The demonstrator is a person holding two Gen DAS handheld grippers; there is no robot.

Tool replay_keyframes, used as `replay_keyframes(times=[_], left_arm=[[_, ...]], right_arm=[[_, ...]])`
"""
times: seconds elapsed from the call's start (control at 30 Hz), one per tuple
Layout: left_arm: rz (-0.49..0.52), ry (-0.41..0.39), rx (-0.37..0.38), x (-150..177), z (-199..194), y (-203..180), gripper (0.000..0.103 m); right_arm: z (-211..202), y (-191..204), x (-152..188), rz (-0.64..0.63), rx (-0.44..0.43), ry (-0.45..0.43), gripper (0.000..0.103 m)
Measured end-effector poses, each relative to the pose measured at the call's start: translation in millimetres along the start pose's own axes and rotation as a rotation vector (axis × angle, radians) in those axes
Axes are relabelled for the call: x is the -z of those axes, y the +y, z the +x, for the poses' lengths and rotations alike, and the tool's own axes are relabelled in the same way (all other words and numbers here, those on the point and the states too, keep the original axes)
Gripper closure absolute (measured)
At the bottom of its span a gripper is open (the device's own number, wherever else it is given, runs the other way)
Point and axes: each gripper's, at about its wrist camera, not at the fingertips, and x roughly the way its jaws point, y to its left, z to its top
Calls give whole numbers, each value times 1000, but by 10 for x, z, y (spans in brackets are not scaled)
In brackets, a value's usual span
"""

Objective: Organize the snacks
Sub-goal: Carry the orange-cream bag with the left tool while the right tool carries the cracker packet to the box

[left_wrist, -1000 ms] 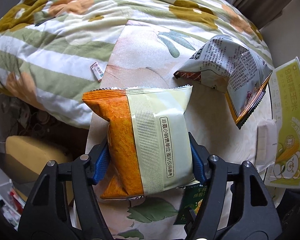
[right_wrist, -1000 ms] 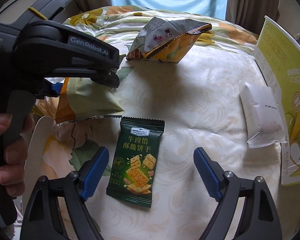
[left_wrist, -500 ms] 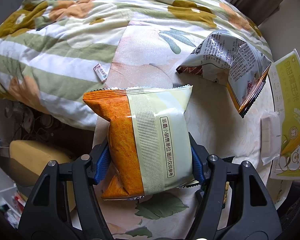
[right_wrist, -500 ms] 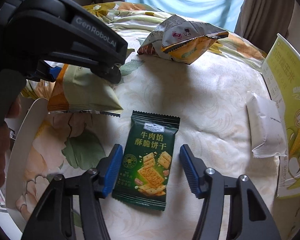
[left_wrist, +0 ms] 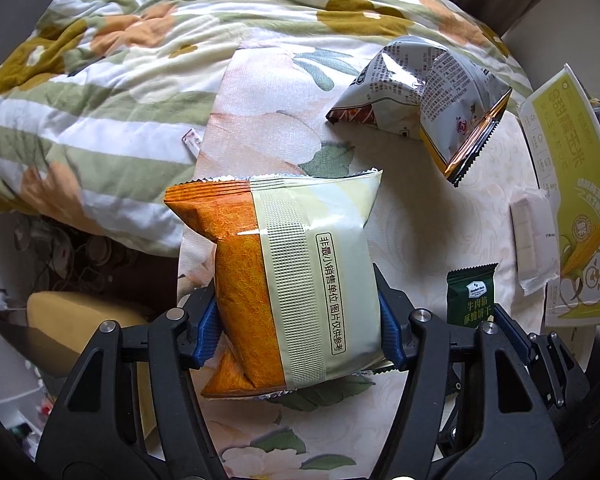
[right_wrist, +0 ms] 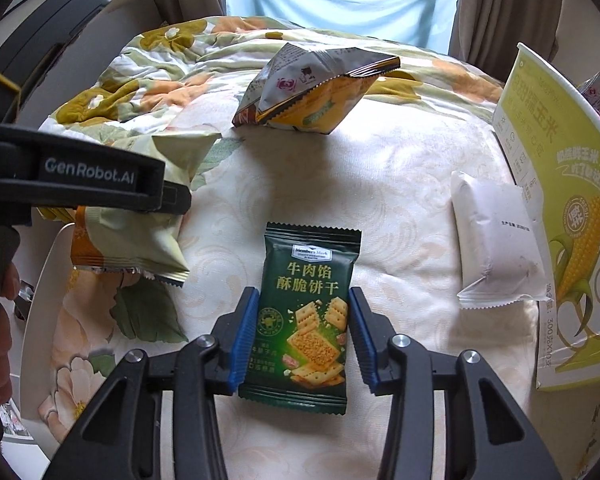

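Note:
My left gripper (left_wrist: 296,334) is shut on an orange and pale green snack bag (left_wrist: 288,276) and holds it above the table's left edge; the bag also shows in the right wrist view (right_wrist: 140,236). My right gripper (right_wrist: 304,338) has closed on both sides of a dark green cracker packet (right_wrist: 306,312) that lies flat on the cream tablecloth (right_wrist: 400,216); the blue pads touch its edges. The packet also shows in the left wrist view (left_wrist: 471,300).
A silver and yellow chip bag (right_wrist: 316,84) lies at the table's far side. A white packet (right_wrist: 496,240) lies to the right, beside a yellow-green corn box (right_wrist: 560,216). A floral quilt (left_wrist: 120,60) lies beyond the table.
My right gripper has moved forward and closed from wide open onto the green cracker packet. My left gripper keeps its hold on the orange bag and has shifted a little left.

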Motion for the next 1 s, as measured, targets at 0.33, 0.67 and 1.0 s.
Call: replay_keyframes(times=[0.33, 0.67, 1.0], left_arm=[[65, -107, 71, 144, -688, -205, 43], [170, -250, 142, 61, -1425, -1226, 43], [214, -302, 228, 132, -1533, -2816, 43]], right_arm=[[-700, -314, -219, 63, -28, -106, 62], [-1783, -1309, -428, 182, -16, -258, 62], [-2304, -2662, -277, 183, 29, -292, 62]])
